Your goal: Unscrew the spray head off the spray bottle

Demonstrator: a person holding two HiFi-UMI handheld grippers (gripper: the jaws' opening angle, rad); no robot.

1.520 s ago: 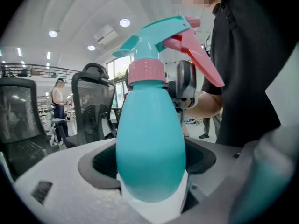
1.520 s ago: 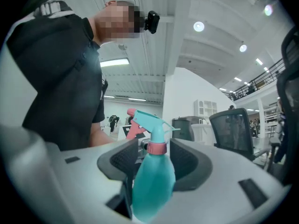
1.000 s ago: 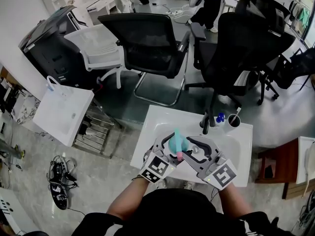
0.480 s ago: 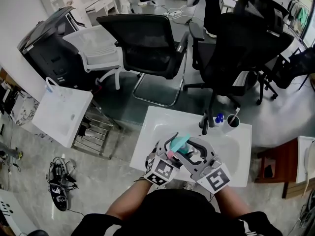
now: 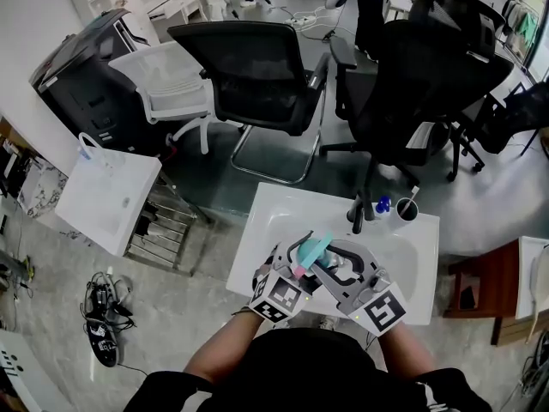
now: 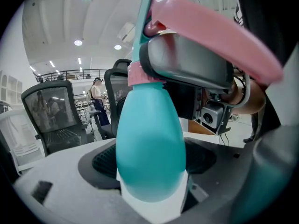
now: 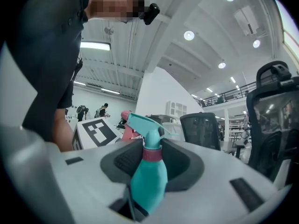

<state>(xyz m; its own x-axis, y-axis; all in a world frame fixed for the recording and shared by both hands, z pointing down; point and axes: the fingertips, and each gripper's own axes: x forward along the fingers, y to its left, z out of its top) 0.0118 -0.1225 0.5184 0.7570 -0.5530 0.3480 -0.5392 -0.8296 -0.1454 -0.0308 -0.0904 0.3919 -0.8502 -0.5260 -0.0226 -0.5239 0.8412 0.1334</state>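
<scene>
**Me:** While both grippers are on it, the spray bottle (image 5: 314,249) is up in the air above the near edge of the white table (image 5: 412,249). I can't see it resting on the table anywhere. The left gripper (image 6: 150,161) is clamped round the teal belly, base toward its camera.

**Desk:** And the right?

**Me:** The right gripper (image 7: 152,157) has just been closing. Its pads now look seated on the pink collar (image 7: 152,153) under the spray head (image 7: 142,125).

**Desk:** How will it handle?

**Me:** My guess is light, thin plastic, smooth and rounded. The belly could spin in the left jaws once I twist, so I squeeze firmly there without crushing it. I take the collar, not the pink trigger (image 6: 210,36), which would only give.

**Desk:** What has changed from a second ago?

**Me:** From overhead, the teal top pointed straight across the table. Now it points toward the table's far right corner. I can't tell whether the head alone turned or the whole bottle did. Both grippers sit over much the same spot at the near edge.
</scene>
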